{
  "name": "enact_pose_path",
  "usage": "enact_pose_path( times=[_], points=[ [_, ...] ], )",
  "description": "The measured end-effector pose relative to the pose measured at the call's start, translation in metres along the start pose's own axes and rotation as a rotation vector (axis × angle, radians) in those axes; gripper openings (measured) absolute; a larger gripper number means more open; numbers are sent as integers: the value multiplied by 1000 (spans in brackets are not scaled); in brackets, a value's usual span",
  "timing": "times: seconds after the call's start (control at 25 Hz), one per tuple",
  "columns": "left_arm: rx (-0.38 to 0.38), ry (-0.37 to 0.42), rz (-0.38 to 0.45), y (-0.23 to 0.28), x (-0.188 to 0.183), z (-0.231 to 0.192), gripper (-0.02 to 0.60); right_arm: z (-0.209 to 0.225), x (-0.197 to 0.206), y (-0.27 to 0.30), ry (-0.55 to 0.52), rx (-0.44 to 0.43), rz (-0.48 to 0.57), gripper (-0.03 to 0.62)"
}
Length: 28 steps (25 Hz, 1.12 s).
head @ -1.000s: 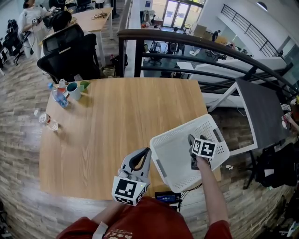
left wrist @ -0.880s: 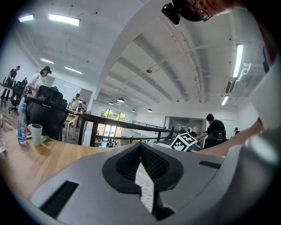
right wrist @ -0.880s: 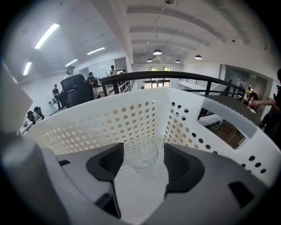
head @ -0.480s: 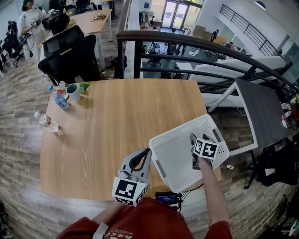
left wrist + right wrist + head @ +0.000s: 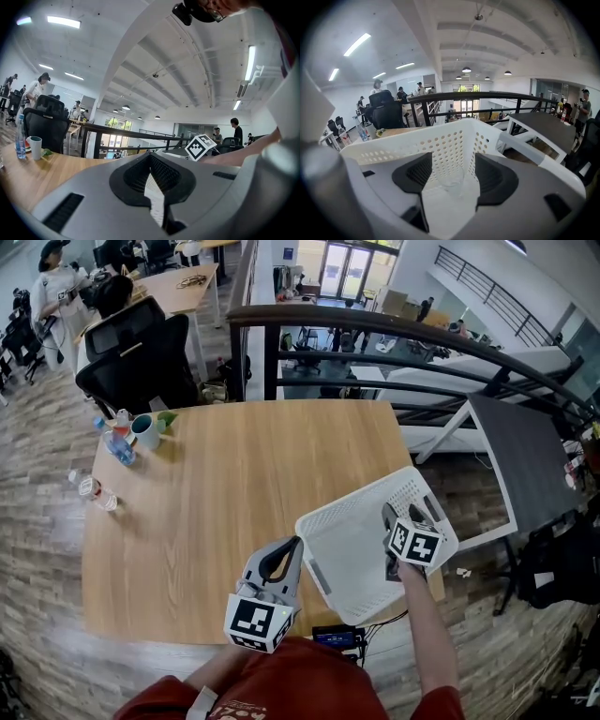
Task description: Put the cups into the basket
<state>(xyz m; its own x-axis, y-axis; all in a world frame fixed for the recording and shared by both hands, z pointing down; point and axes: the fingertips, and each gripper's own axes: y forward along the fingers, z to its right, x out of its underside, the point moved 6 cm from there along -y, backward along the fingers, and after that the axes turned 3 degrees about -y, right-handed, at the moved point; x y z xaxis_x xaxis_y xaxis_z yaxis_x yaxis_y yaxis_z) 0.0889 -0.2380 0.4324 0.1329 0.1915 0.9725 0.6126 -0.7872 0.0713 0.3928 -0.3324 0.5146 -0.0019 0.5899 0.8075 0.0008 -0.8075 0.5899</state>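
With the clear cup (image 5: pixel 452 180) standing in the basket (image 5: pixel 342 540) at the surface's near right corner, the spread right tool (image 5: pixel 400 517) should be lifted straight out; the left tool (image 5: pixel 296 543) is pressed together, empty.

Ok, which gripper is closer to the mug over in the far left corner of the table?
Left. The left gripper sits by the table's near edge, diagonally across from the mug. The right gripper is farther right, over the white basket.
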Motion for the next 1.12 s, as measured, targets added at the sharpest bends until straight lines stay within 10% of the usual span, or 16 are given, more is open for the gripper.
enact_pose_path(
  times=[0.68, 1.12],
  points=[
    [53, 42, 18, 12, -17, 10, 6, -19, -7, -77, 230, -60, 262, 270],
    [86, 69, 19, 24, -22, 16, 6, -40, -8, -117, 160, -55, 360, 270]
  ],
)
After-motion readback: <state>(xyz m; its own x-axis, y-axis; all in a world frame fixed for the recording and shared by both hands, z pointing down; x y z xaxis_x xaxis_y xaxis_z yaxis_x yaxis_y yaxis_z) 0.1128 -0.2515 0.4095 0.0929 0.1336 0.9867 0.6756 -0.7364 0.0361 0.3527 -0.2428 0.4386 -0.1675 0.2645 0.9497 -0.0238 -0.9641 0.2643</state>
